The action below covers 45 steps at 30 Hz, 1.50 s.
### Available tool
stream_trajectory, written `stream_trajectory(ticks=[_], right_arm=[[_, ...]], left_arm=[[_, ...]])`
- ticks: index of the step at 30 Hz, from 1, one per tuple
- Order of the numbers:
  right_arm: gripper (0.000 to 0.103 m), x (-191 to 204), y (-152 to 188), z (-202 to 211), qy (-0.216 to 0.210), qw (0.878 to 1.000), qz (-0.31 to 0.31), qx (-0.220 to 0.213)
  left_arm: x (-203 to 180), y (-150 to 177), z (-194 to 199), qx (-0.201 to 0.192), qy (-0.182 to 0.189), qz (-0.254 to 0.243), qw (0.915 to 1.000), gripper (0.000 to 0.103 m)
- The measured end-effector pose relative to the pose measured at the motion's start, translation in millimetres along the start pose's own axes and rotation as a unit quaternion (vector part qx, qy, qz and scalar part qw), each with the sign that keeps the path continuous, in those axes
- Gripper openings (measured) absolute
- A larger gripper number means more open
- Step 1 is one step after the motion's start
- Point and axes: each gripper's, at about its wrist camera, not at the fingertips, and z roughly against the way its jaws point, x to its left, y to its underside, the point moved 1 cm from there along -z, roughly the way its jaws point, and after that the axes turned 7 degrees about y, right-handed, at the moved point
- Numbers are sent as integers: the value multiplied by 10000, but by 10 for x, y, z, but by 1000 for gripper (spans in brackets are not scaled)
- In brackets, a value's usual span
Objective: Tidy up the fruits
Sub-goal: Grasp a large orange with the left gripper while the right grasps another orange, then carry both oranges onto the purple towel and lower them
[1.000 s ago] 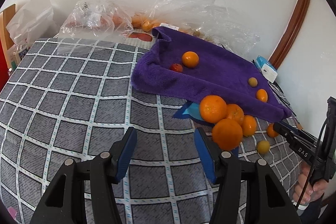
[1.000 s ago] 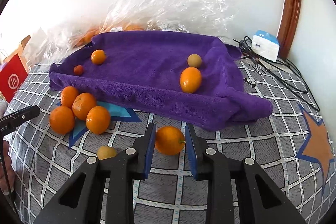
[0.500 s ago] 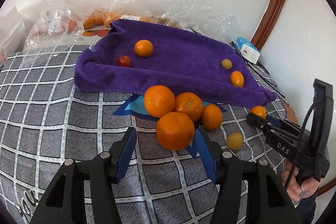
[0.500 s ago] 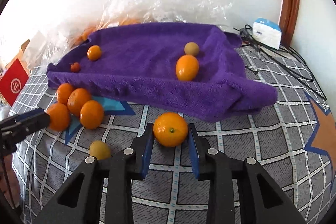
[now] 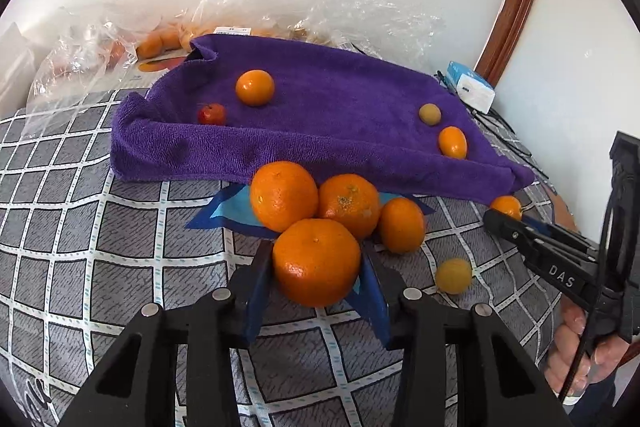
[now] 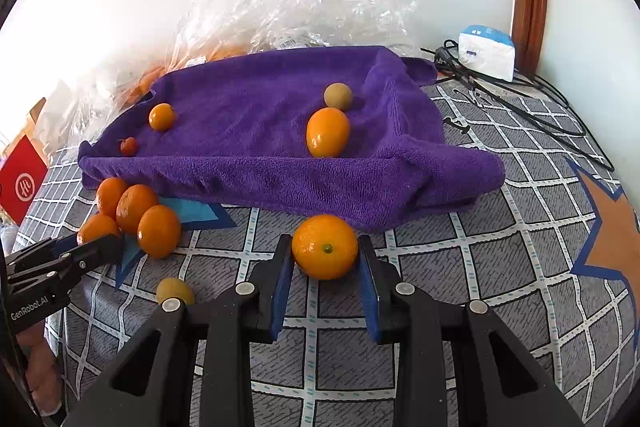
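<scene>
Grey checked bedding (image 5: 100, 259) fills my lower frame, with a rumpled purple terry towel (image 5: 340, 115) above as the sorting spot. My left gripper (image 5: 316, 283) has just been closing around the front big round orange mandarin (image 5: 316, 261), pads touching it. My right gripper (image 6: 325, 279) clamps a smaller round orange citrus (image 6: 325, 247), nearer the towel than a second ago.

Right tool (image 5: 516, 223) reads "DAS"; left tool (image 6: 96, 247) "GenRobot.AI" (white lettering).
</scene>
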Motion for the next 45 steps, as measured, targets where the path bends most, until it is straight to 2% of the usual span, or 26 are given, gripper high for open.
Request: stream_trajectory(ticks=[6, 15, 26, 33, 45], right_arm=[[31, 9, 5, 0, 99, 9999, -13, -26], [31, -9, 8, 2, 85, 9999, -81, -41], [31, -16, 9, 51, -56, 9998, -130, -143], [31, -28, 7, 67, -149, 9996, -176, -176], [31, -69, -5, 127, -97, 9992, -293, -248]], left_arm=[[53, -14, 42, -146, 94, 180, 9997, 40], [37, -23, 142, -440, 105, 185, 9988, 40], [151, -51, 298, -860, 101, 495, 9950, 40], [220, -60, 351, -957, 192, 668, 9930, 40], [219, -67, 471, -1236, -7, 683, 9900, 40]])
